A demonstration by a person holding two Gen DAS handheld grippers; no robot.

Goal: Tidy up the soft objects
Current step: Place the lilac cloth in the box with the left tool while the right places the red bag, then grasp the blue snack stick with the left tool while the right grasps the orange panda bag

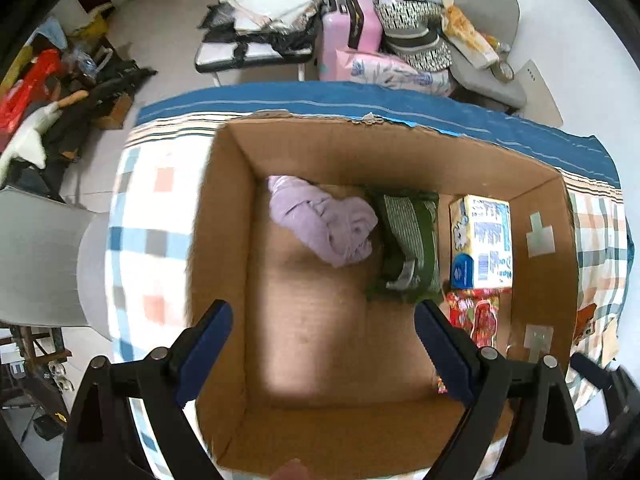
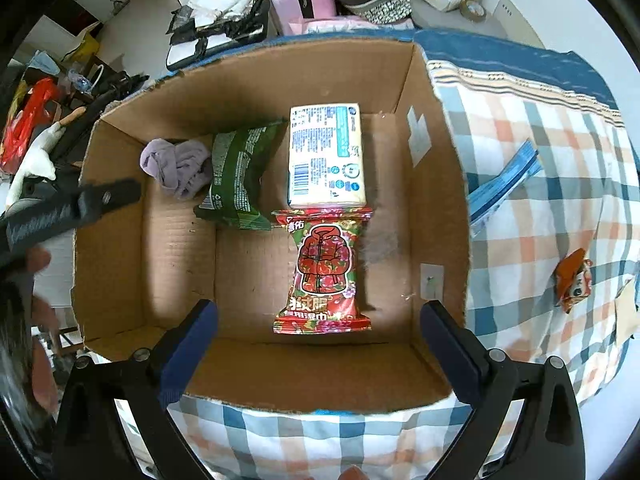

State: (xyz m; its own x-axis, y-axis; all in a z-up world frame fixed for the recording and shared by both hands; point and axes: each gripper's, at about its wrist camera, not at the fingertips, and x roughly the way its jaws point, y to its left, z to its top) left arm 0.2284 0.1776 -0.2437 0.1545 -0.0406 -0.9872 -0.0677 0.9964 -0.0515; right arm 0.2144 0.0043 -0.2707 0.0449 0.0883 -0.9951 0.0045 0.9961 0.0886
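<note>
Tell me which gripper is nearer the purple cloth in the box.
Left, judging by the views. The left gripper hovers over the box floor just before the purple cloth; the right gripper hangs before the red packet, farther off.

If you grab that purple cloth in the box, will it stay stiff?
Probably not. The purple cloth lies crumpled in folds, so it would likely droop and dangle. It looks light, and probably won't roll or slip.

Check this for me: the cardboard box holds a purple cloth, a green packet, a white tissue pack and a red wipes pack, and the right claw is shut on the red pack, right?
Not quite. The right claw is open and holds nothing; the right wrist view shows the red wipes pack lying on the floor of the cardboard box. The rest holds: the purple cloth, green packet and white tissue pack are in the box.
</note>
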